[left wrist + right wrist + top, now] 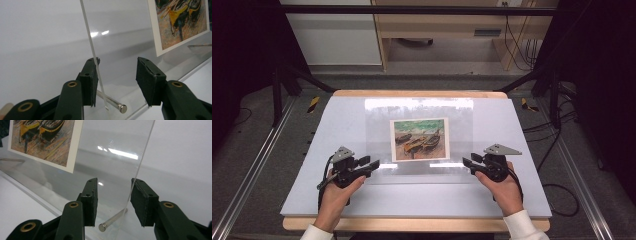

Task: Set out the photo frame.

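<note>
- A wooden table, its pale edge visible along the far and near sides, carries a light grey mat that covers nearly the whole top.
- A clear acrylic frame lies on the mat, centred between the left and right edges and nearer the far edge.
- A print of beached boats shows within the frame's middle.
- Small metal pins sit at the frame's near corners.
</note>
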`<act>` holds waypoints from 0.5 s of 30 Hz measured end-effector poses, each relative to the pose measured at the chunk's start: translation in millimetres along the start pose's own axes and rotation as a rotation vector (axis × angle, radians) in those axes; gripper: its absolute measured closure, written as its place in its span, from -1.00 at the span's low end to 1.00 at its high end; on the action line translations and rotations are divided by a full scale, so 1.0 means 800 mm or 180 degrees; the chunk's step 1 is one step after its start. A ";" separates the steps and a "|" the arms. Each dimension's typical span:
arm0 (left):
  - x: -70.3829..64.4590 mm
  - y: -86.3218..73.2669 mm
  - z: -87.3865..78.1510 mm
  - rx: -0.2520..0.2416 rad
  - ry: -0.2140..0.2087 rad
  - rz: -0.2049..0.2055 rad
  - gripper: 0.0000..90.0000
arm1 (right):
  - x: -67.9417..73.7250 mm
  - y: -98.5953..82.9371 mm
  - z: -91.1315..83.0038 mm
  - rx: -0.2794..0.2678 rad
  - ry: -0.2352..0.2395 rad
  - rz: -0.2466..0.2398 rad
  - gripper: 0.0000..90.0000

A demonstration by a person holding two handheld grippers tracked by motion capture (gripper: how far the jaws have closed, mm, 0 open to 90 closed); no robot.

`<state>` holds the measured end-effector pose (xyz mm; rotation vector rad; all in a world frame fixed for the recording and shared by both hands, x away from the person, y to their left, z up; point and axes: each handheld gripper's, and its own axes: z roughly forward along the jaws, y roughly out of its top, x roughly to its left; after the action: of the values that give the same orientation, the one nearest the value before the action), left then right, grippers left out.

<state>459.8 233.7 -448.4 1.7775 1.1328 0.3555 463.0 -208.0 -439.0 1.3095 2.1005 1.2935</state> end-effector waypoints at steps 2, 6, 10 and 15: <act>0.000 0.000 0.000 0.0004 0.0000 -0.0003 0.17 | 0.000 0.000 0.000 -0.0005 -0.0002 -0.0002 0.29; -0.001 -0.001 -0.001 0.0002 0.0006 0.0002 0.18 | 0.001 -0.001 -0.001 0.0001 -0.0008 -0.0007 0.31; -0.002 -0.002 -0.002 0.0007 0.0008 0.0005 0.19 | 0.001 -0.002 -0.002 -0.0002 0.0002 -0.0004 0.32; -0.002 -0.003 -0.003 0.0014 0.0015 0.0012 0.20 | 0.001 -0.004 -0.004 0.0005 -0.0004 -0.0002 0.34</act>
<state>456.0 233.8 -448.7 1.7836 1.1346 0.3599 458.8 -209.1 -439.8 1.3098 2.1015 1.2908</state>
